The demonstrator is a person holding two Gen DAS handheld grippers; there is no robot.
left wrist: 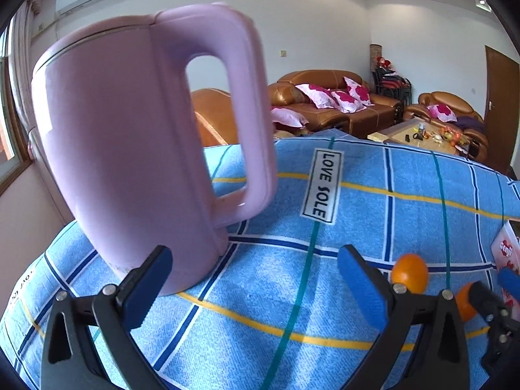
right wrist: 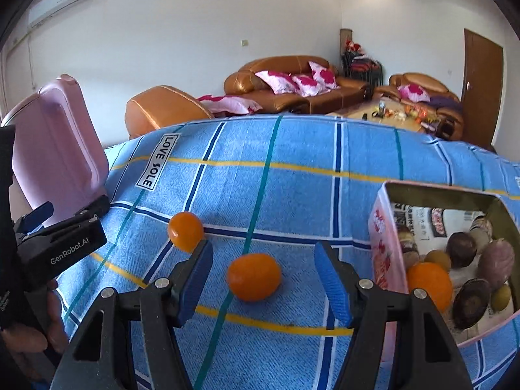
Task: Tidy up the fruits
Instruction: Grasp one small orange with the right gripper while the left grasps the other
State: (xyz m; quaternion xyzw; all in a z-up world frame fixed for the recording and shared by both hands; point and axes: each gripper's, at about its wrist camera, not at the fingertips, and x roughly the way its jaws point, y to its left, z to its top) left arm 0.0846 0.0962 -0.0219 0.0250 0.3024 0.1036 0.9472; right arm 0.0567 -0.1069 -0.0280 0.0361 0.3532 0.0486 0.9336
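Two loose oranges lie on the blue checked cloth (right wrist: 292, 195). The nearer orange (right wrist: 253, 276) sits between the blue pads of my right gripper (right wrist: 263, 248), whose jaws stand apart without touching it. The second orange (right wrist: 185, 230) lies just beyond that gripper's left finger. Both oranges (left wrist: 409, 273) (left wrist: 464, 302) also show low on the right of the left wrist view, beside a finger of my right gripper (left wrist: 487, 302). My left gripper (left wrist: 255, 250) is open over bare cloth, next to the pink kettle. A pink box (right wrist: 380, 227) at the right holds an orange (right wrist: 429, 284) and several dark fruits.
A pink kettle (left wrist: 136, 162) stands upright on the cloth, close to the left gripper's left finger. The box's corner (left wrist: 505, 250) shows at the right edge. Behind the table are brown sofas (right wrist: 292, 87) and a low table (right wrist: 390, 113). A hand (right wrist: 48, 325) holds the left gripper's handle.
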